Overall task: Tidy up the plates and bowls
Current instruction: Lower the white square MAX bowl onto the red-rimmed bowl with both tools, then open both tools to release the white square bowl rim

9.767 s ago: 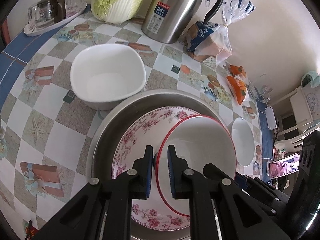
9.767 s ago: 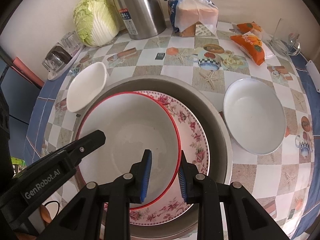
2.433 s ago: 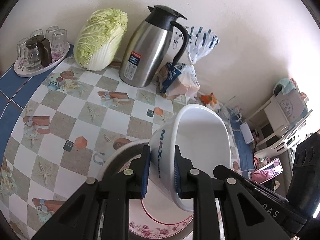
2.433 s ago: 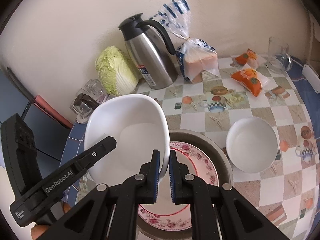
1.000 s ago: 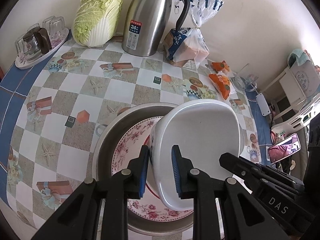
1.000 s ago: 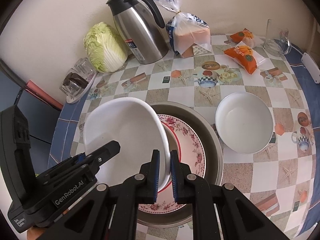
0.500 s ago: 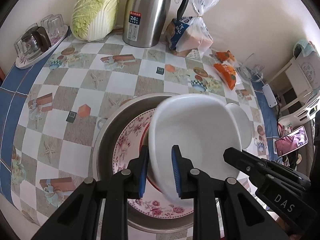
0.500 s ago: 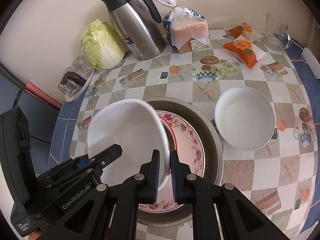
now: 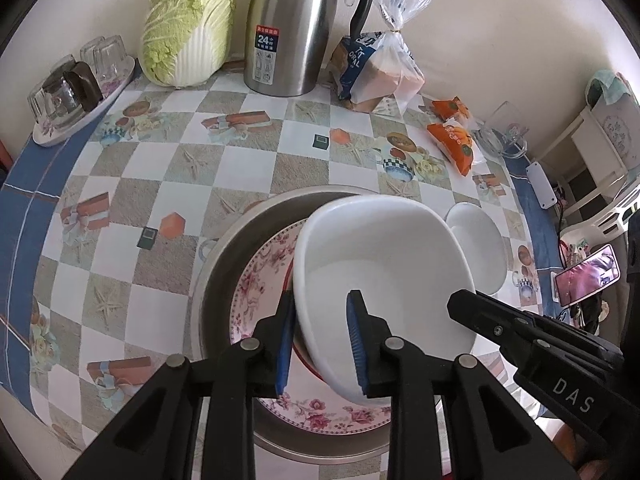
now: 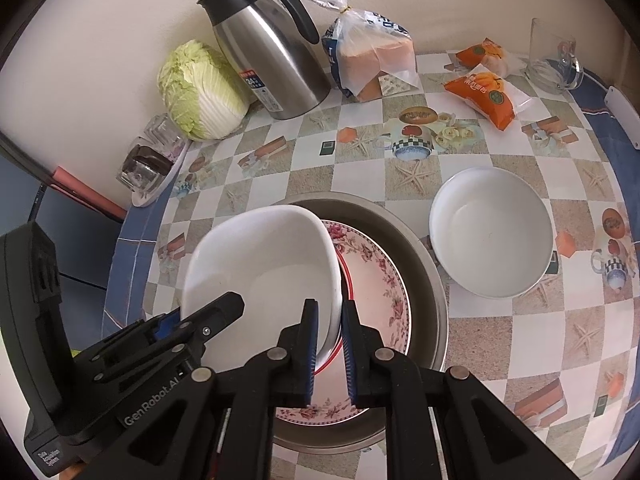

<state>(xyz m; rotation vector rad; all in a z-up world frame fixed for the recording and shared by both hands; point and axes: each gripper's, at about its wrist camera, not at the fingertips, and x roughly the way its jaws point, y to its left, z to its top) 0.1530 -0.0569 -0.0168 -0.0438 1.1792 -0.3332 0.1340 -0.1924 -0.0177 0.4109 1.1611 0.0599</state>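
bowl (image 10: pixel 264 264) over plate (image 10: pixel 384 280) in basin (image 10: pixel 424 264)

Lots of clutter along the back edge of the desk (image 10: pixel 500 344), which has a checkered cloth with starfish and teacup prints. There's a napa cabbage (image 9: pixel 188 24) leaning on the wall, a steel thermos jug (image 9: pixel 292 28) just beside it, then a bagged loaf of bread (image 9: pixel 380 76). Toward the back right corner are two orange snack packets (image 10: pixel 486 92) and a clear glass mug (image 10: pixel 552 60). At the back left corner, a small tray of upturned glasses (image 9: pixel 76 88). Off the right edge, a phone (image 9: pixel 588 276) with its screen lit.
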